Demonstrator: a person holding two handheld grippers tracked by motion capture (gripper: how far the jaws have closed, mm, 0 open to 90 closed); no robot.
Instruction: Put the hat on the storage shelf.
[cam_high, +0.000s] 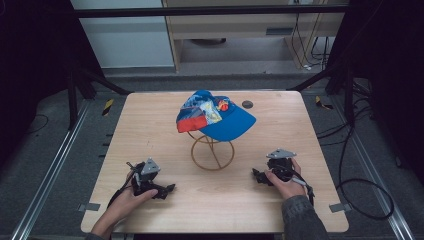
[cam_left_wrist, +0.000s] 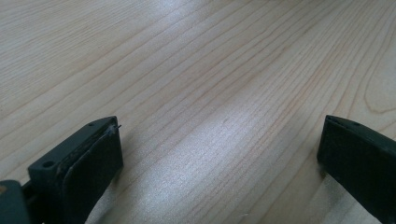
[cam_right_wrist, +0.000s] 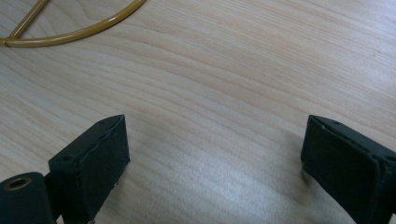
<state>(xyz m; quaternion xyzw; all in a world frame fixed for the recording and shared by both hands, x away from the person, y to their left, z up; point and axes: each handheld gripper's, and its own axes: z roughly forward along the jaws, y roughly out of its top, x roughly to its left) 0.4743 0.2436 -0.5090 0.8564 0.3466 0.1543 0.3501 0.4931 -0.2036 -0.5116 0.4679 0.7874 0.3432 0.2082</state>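
A blue cap (cam_high: 216, 116) with red and patterned panels sits on top of a gold wire stand (cam_high: 212, 152) at the middle of the wooden table (cam_high: 150, 120). My left gripper (cam_high: 167, 189) rests on the table near the front left, held by a hand, its jaws pointing right. In the left gripper view the left gripper (cam_left_wrist: 219, 140) is open over bare wood. My right gripper (cam_high: 257, 176) lies at the front right, jaws pointing left toward the stand. The right gripper (cam_right_wrist: 215, 140) is open too, and the stand's ring base (cam_right_wrist: 70, 33) curves across the top left of that view.
A small dark disc (cam_high: 247, 104) lies on the table behind the cap. Black frame bars and cables (cam_high: 350, 185) surround the table. Bare wood stretches between the two grippers at the front.
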